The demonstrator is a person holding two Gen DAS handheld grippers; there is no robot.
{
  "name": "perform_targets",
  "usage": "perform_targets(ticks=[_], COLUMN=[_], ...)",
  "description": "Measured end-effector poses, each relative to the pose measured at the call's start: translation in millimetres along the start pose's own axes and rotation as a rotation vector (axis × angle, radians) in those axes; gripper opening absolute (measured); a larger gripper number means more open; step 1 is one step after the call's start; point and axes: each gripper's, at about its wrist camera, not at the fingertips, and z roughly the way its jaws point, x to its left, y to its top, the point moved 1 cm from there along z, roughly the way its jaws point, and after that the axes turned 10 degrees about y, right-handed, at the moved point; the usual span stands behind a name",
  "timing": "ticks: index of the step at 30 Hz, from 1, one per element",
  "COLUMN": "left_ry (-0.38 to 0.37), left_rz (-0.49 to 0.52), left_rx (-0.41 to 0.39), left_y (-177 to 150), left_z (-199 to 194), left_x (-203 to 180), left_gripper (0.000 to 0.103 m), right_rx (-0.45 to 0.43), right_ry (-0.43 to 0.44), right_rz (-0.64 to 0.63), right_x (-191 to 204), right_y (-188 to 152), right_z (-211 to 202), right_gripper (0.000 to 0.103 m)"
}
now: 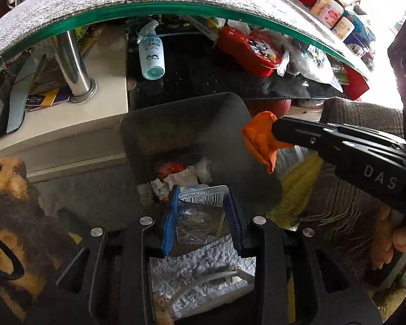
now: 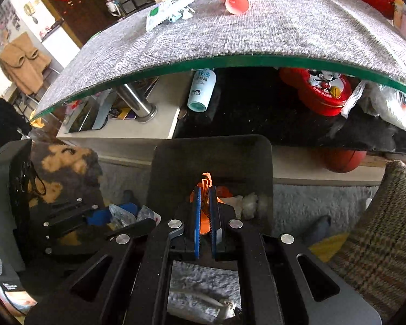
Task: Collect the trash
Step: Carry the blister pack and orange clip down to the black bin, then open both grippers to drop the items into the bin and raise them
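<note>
1. Left wrist view: the left gripper [image 1: 201, 216] was closed on a silver foil wrapper [image 1: 200, 211] with a barcode, pinched between its two blue pads [image 1: 168, 227].
2. The wrapper was held just above the near edge of a dark grey trash bin [image 1: 222, 113], which stood on the grey carpet [image 1: 94, 195] in front of a low table.
3. Inside the bin lay crumpled white paper [image 1: 181, 178] and a red scrap [image 1: 170, 168].
4. The right gripper [image 1: 273, 132] came in from the right side and was clamped on a piece of orange trash [image 1: 258, 138], over the right rim of the bin.
5. A hand [image 1: 392, 238] was visible at the right edge, below this gripper.
6. Under the glass tabletop [image 1: 176, 6], on the lower shelf, a pale blue spray bottle [image 1: 151, 54] lay on its side, and a red tin [image 1: 250, 50] was to the right of it.
7. Right wrist view: the right gripper [image 2: 205, 216] was nearly shut, with the orange trash [image 2: 206, 182] squeezed between its blue pads [image 2: 197, 224] and sticking out past their tips.
8. The orange piece hung over the open trash bin [image 2: 211, 149], and white paper [image 2: 250, 200] was seen inside the bin to the right.
9. The left gripper [image 2: 121, 215] appeared at the left, holding the foil wrapper [image 2: 119, 215] just beside the left wall of the bin.
10. On the grey tabletop [image 2: 257, 27] lay a white and green packet [image 2: 165, 13] and pink cups [image 2: 236, 2]; an orange ball [image 2: 342, 159] was under the table.
</note>
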Motion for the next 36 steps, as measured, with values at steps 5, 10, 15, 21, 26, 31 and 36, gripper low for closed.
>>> perform_targets(ticks=[5, 10, 15, 21, 26, 31, 36], left_ry=[-0.005, 0.003, 0.028, 0.057, 0.060, 0.067, 0.076], left_rz=[-0.033, -0.041, -0.043, -0.050, -0.061, -0.076, -0.081], left_rx=[0.006, -0.009, -0.036, -0.068, -0.098, -0.159, -0.209], left_y=[3, 4, 6, 10, 17, 32, 54], left_z=[1, -3, -12, -24, -40, -66, -87], left_x=[8, 11, 14, 20, 25, 33, 41], left_gripper=[0.041, 0.055, 0.065, 0.083, 0.088, 0.090, 0.090], right_rx=[-0.011, -0.018, -0.042, -0.068, -0.098, -0.171, -0.232], right_ry=[-0.005, -0.016, -0.030, -0.068, -0.049, -0.056, -0.093], right_rz=[0.023, 0.040, 0.064, 0.081, 0.091, 0.077, 0.036], right_x=[-4, -8, -15, -22, -23, -20, -18], right_y=[5, 7, 10, 14, 21, 39, 67], right_z=[1, -1, -7, -18, -32, -62, -86], right_gripper=[0.010, 0.010, 0.044, 0.083, 0.084, 0.086, 0.086])
